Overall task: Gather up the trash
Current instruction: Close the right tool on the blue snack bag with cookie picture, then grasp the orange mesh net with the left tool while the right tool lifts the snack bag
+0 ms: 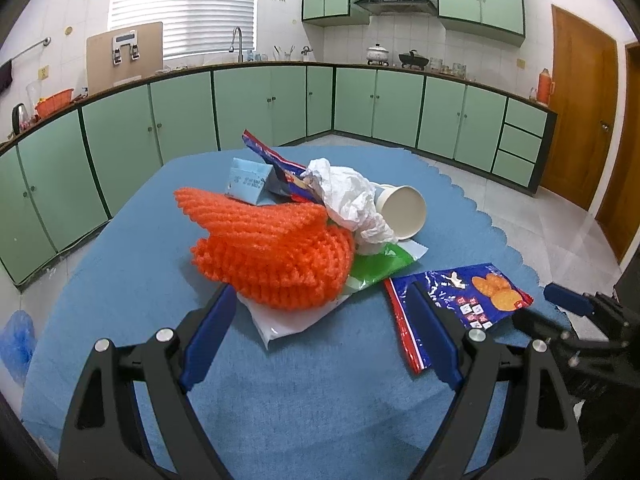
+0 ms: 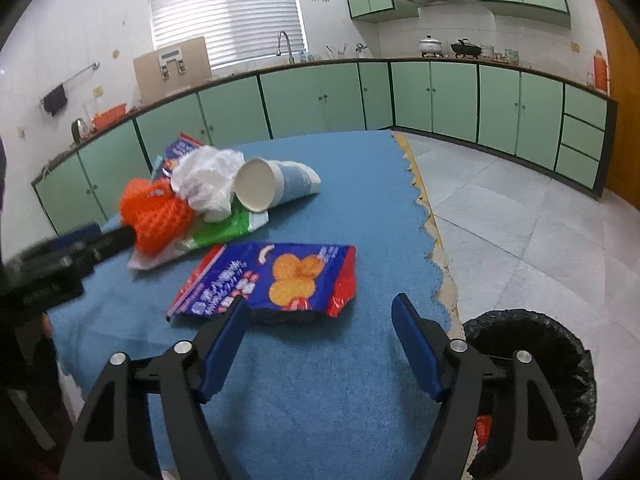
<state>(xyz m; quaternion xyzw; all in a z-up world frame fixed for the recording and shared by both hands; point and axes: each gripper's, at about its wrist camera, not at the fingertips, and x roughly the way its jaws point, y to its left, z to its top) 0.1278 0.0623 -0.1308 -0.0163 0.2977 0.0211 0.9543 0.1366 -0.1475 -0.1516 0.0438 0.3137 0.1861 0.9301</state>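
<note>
A trash pile lies on the blue tablecloth [image 1: 320, 400]: orange foam netting [image 1: 272, 252], crumpled white tissue [image 1: 348, 196], a tipped paper cup [image 1: 402, 210], a green wrapper [image 1: 380, 266], a light blue carton [image 1: 246, 182] and a blue snack bag [image 1: 280, 164]. A flat blue cracker bag [image 1: 460, 300] lies apart, also in the right wrist view [image 2: 272, 280]. My left gripper [image 1: 322, 292] is open, just short of the netting. My right gripper [image 2: 320, 304] is open, just short of the cracker bag's near edge, empty.
A black-lined trash bin [image 2: 536, 344] stands on the floor at the table's right edge, with some trash inside. Green kitchen cabinets [image 1: 256, 104] ring the room. A blue bag [image 1: 18, 344] lies on the floor at left. The tablecloth's scalloped edge [image 2: 432, 232] runs along the right.
</note>
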